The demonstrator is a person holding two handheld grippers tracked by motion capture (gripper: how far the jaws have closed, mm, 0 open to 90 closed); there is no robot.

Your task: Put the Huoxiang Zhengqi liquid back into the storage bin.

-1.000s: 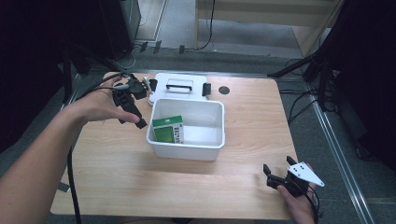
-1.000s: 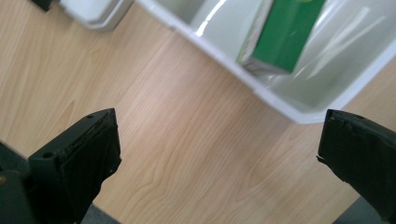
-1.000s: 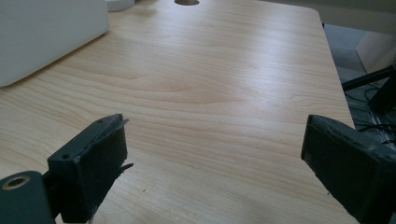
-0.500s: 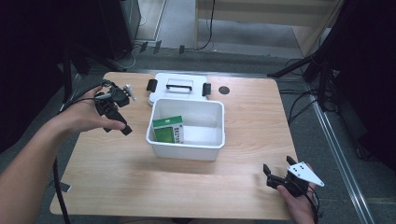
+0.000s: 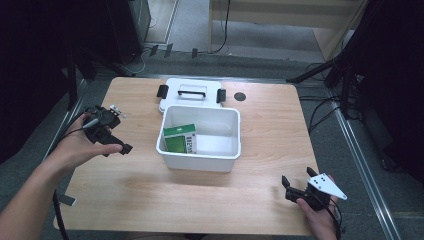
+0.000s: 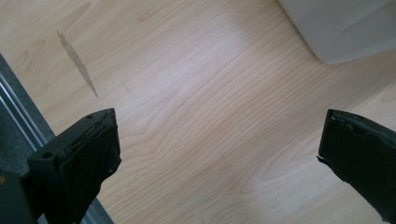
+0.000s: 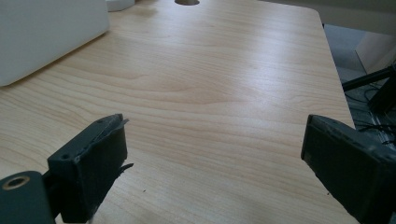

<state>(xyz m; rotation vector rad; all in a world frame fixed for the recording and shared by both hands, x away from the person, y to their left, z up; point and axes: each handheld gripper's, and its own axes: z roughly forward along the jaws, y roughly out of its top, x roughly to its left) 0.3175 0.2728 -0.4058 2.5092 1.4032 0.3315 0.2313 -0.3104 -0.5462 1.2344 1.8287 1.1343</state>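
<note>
On the wooden table (image 5: 150,195), seen from the high view, one white bin (image 5: 200,157) stands near the middle, and I use it as the landmark. Inside the bin, against its left wall, one green box (image 5: 180,138) stands upright. Behind the bin, touching its far rim, lies one white lid (image 5: 191,93) with one black handle and two black clips. One dark round hole (image 5: 240,96) is in the table behind the bin, to the right of the lid. Two grippers are counted. The left gripper (image 5: 116,145) is to the left of the bin, apart from it, over the table, held in one hand (image 5: 80,145). The right gripper (image 5: 290,186) is in front of the bin and to its right, near the front edge of the table, with a grey three-cornered plate on top.

From the left gripper view, the two black jaws of the left gripper (image 6: 219,154) stand wide apart with nothing between them, over bare wood. One corner of the bin (image 6: 345,28) shows at the top right; its inside is hidden here.

From the right gripper view, the right gripper (image 7: 215,154) is also released, jaws wide apart and empty. The bin wall (image 7: 46,32) is at the top left, and the hole (image 7: 187,2) at the top edge.
</note>
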